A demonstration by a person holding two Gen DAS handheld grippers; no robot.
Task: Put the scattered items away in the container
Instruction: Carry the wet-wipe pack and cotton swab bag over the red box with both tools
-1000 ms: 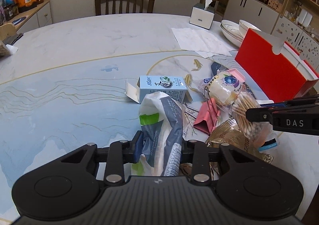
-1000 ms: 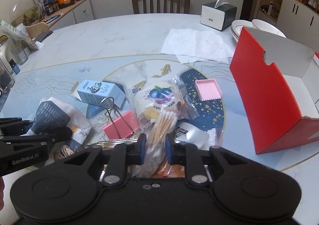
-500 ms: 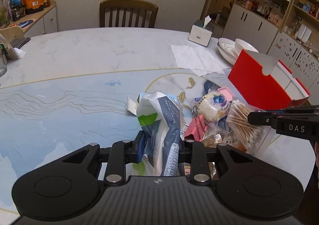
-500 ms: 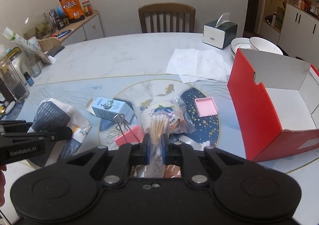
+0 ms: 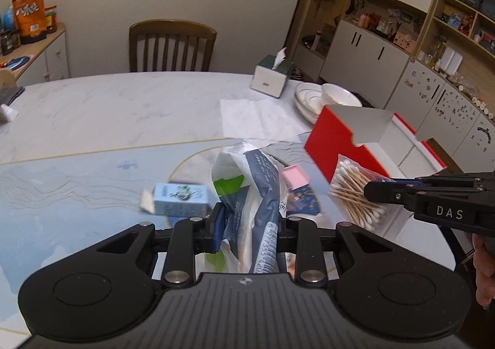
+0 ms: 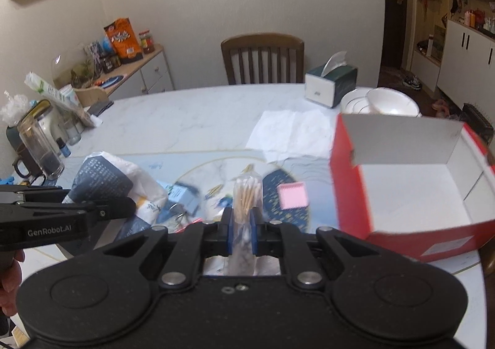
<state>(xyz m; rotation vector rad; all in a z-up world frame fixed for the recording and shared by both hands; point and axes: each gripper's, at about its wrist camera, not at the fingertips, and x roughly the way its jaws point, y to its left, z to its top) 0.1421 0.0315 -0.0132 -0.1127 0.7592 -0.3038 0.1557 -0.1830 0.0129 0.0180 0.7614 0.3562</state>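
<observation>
Right wrist view shows the right tongs (image 6: 240,229) pinching a cotton swab packet (image 6: 246,194) and the left tongs (image 5: 249,226) pinching a crinkly bag (image 5: 253,191), either liable to slip before reaching the red box (image 6: 352,194) at right.

Two hand-held grippers (image 5: 249,225) (image 6: 240,233), one red box (image 6: 349,194), one chair (image 6: 262,58), one tissue box (image 6: 331,85), one pink tray (image 6: 292,195).

Plain pale walls close the room behind a dark wooden chair (image 5: 172,45) drawn up to the far edge of the marble-patterned surface (image 5: 108,107). A low sideboard (image 6: 140,71) stands at left — tall white cabinets (image 5: 386,48) with open shelves line the right.
</observation>
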